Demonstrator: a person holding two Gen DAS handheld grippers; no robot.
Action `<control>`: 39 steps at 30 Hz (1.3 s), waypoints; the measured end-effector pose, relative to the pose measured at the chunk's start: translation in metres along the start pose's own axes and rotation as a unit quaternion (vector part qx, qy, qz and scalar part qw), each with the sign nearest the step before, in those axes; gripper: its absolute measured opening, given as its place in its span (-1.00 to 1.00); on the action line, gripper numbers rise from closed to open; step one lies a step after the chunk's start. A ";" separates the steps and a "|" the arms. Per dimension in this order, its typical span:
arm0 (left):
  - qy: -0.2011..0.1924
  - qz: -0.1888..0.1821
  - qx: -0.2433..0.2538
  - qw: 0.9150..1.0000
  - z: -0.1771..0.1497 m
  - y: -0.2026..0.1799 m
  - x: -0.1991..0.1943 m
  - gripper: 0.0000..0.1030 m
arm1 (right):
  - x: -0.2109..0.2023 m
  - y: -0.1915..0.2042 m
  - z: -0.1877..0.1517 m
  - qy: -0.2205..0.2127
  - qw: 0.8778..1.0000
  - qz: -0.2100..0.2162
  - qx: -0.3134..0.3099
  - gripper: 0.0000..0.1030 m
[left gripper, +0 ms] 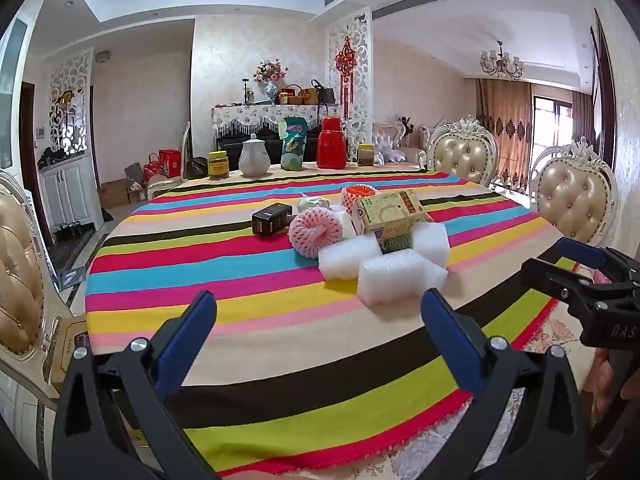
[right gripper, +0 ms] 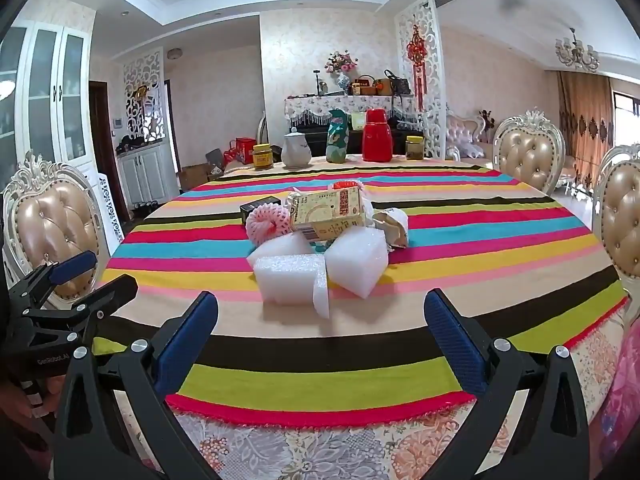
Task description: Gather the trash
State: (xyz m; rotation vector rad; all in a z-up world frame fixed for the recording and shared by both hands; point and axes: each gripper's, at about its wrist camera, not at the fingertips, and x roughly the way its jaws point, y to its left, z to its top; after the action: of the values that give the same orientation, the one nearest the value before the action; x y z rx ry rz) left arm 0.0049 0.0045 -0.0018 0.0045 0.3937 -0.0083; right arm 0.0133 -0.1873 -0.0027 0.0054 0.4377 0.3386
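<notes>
A heap of trash lies mid-table on the striped cloth [left gripper: 200, 264]: white foam blocks [left gripper: 400, 276] [right gripper: 292, 280], a pink foam fruit net [left gripper: 314, 234] [right gripper: 266, 224], an orange net [left gripper: 358, 196], a yellow carton [left gripper: 390, 210] [right gripper: 328, 212], a black box [left gripper: 272, 218] [right gripper: 258, 206] and crumpled paper [right gripper: 392, 224]. My left gripper [left gripper: 320, 344] is open and empty, above the near table edge short of the heap. My right gripper [right gripper: 320, 344] is open and empty, also short of the heap; it also shows in the left wrist view [left gripper: 572, 268].
Jars, a white teapot [left gripper: 253, 158], a green vase [left gripper: 294, 144] and a red thermos [left gripper: 332, 144] stand along the table's far edge. Padded chairs stand at the left [right gripper: 52, 220] and right [left gripper: 576, 200]. A cardboard box [left gripper: 68, 348] sits low at the left.
</notes>
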 end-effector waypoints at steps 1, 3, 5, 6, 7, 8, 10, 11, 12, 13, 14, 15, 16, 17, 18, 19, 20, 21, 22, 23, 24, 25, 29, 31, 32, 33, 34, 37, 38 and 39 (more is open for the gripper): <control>0.000 0.000 -0.001 1.000 0.000 -0.002 -0.004 0.92 | -0.001 0.002 -0.001 -0.001 1.000 0.000 0.001 0.88; 0.000 0.000 -0.001 1.000 0.000 -0.002 -0.004 0.92 | -0.001 0.002 -0.001 -0.002 1.000 0.000 0.001 0.88; 0.000 0.000 -0.001 1.000 0.000 -0.002 -0.004 0.92 | -0.001 0.002 -0.001 -0.002 1.000 0.000 0.001 0.88; 0.000 0.000 -0.002 1.000 0.000 -0.002 -0.004 0.92 | -0.002 0.002 -0.001 -0.002 1.000 0.000 0.001 0.88; 0.000 0.000 -0.002 1.000 0.000 -0.002 -0.004 0.92 | -0.002 0.002 -0.001 -0.002 1.000 0.001 0.002 0.88; 0.000 -0.001 -0.003 1.000 0.000 -0.001 -0.004 0.92 | -0.002 0.002 -0.001 -0.002 1.000 0.001 0.002 0.88; -0.001 -0.002 -0.003 1.000 0.000 -0.001 -0.004 0.92 | -0.002 0.002 -0.001 -0.002 1.000 0.001 0.002 0.88; -0.001 -0.002 -0.003 1.000 0.000 -0.001 -0.004 0.92 | -0.001 0.002 -0.001 -0.002 1.000 0.001 0.002 0.88; -0.001 -0.002 -0.003 1.000 0.000 0.000 -0.004 0.92 | -0.002 0.002 -0.001 -0.002 1.000 0.000 0.002 0.88; -0.002 -0.003 -0.004 1.000 0.000 0.000 -0.005 0.92 | -0.002 0.002 -0.002 -0.003 1.000 0.000 0.003 0.88; -0.003 -0.003 -0.004 1.000 -0.001 0.001 -0.005 0.92 | -0.002 0.001 -0.002 -0.003 1.000 0.001 0.004 0.88; -0.003 -0.003 -0.004 1.000 -0.001 0.001 -0.005 0.92 | -0.002 0.002 -0.001 -0.003 1.000 0.001 0.005 0.88; -0.003 -0.003 -0.004 1.000 -0.001 0.001 -0.005 0.92 | -0.001 0.002 -0.002 -0.003 1.000 0.001 0.006 0.88; -0.003 -0.004 -0.004 1.000 -0.001 0.001 -0.006 0.92 | -0.001 0.002 -0.002 -0.003 1.000 0.001 0.006 0.88; -0.003 -0.003 -0.004 1.000 -0.001 0.001 -0.006 0.92 | -0.001 0.002 -0.002 -0.004 1.000 0.001 0.007 0.88; -0.004 -0.003 -0.004 1.000 -0.001 0.001 -0.006 0.92 | -0.002 0.003 -0.002 -0.005 1.000 0.001 0.007 0.88; -0.004 -0.003 -0.004 1.000 -0.001 0.001 -0.006 0.92 | -0.003 0.002 -0.002 -0.005 1.000 0.001 0.008 0.88; -0.005 -0.002 -0.004 1.000 -0.001 0.001 -0.006 0.92 | -0.003 0.002 -0.002 -0.005 1.000 0.001 0.008 0.88; -0.005 -0.002 -0.005 1.000 0.000 0.001 -0.006 0.92 | -0.003 0.003 -0.002 -0.005 1.000 0.001 0.008 0.88; -0.006 -0.003 -0.005 1.000 0.000 0.001 -0.006 0.92 | -0.003 0.002 -0.002 -0.005 1.000 0.001 0.008 0.88; -0.006 -0.003 -0.005 1.000 0.000 0.001 -0.006 0.92 | -0.003 0.002 -0.002 -0.005 1.000 0.002 0.008 0.88; -0.007 -0.003 -0.005 1.000 0.000 0.001 -0.005 0.92 | -0.003 0.003 -0.002 -0.005 1.000 0.002 0.008 0.88; -0.006 -0.004 -0.006 1.000 0.000 0.001 -0.006 0.92 | -0.003 0.002 -0.001 -0.005 1.000 0.002 0.008 0.88; -0.006 -0.004 -0.005 1.000 0.000 0.001 -0.006 0.92 | -0.003 0.002 -0.001 -0.005 1.000 0.001 0.009 0.88; -0.006 -0.004 -0.005 1.000 0.000 0.001 -0.006 0.92 | -0.003 0.002 -0.001 -0.005 1.000 0.002 0.008 0.88; -0.006 -0.004 -0.005 1.000 0.000 0.001 -0.006 0.92 | -0.003 0.002 -0.001 -0.005 1.000 0.001 0.008 0.88; -0.006 -0.004 -0.006 1.000 0.000 0.002 -0.006 0.92 | -0.003 0.003 -0.001 -0.005 1.000 0.001 0.009 0.88; -0.006 -0.003 -0.005 1.000 0.000 0.002 -0.006 0.92 | -0.003 0.003 -0.001 -0.006 1.000 0.001 0.009 0.88; -0.006 -0.004 -0.005 1.000 0.000 0.002 -0.006 0.92 | -0.003 0.003 -0.001 -0.006 1.000 0.001 0.010 0.88; -0.006 -0.005 -0.005 1.000 0.000 0.002 -0.006 0.92 | -0.005 0.003 0.001 -0.006 1.000 0.002 0.011 0.88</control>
State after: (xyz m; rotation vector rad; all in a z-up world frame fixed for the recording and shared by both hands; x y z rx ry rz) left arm -0.0007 0.0063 0.0008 -0.0082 0.3812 -0.0152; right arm 0.0084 -0.1856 0.0000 0.0293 0.4285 0.3371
